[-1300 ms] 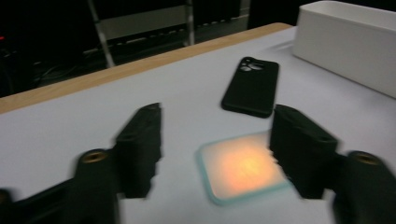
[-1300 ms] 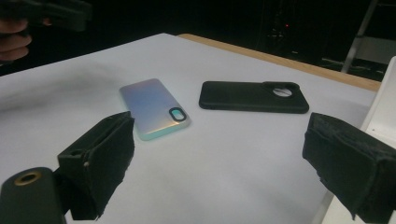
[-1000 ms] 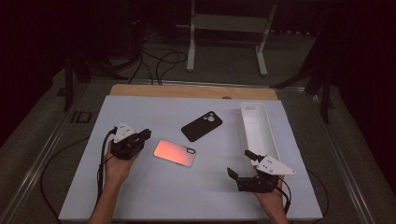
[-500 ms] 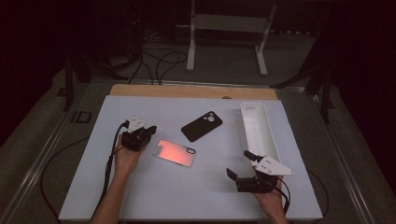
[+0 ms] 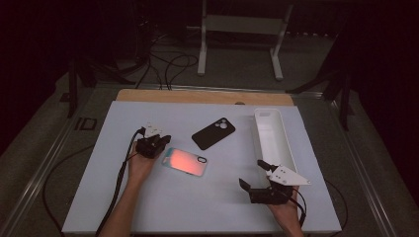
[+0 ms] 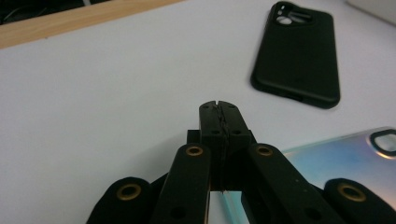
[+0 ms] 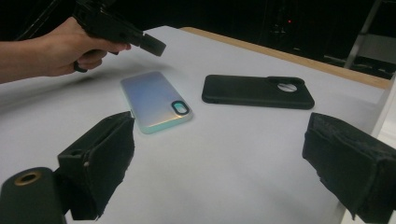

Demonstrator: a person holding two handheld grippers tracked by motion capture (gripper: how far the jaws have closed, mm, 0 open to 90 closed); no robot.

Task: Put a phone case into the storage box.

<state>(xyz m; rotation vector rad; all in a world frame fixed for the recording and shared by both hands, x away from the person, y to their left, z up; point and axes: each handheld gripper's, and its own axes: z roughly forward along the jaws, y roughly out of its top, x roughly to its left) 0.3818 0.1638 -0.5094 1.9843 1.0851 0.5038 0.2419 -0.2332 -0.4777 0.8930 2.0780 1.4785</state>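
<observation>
two phone cases lie on the pale table [image 5: 148,207], and the one nearest the left gripper [image 5: 159,143] is the iridescent glossy phone case [image 5: 184,162], a flat rounded rectangle lying back-up, with a dark-rimmed oval camera cutout near one end. its surface glows orange-pink from above and pale blue-violet with a mint-green edge in the right gripper view. it sits just left of and nearer the person than the matte black phone case [image 5: 213,133], the two apart. the left gripper's jaws are pressed together with nothing between them, their tip at the iridescent case's left end; whether it touches, i cannot tell. the right gripper [image 5: 253,174], well to the right of that case, has its jaws spread wide apart, holding nothing.
</observation>
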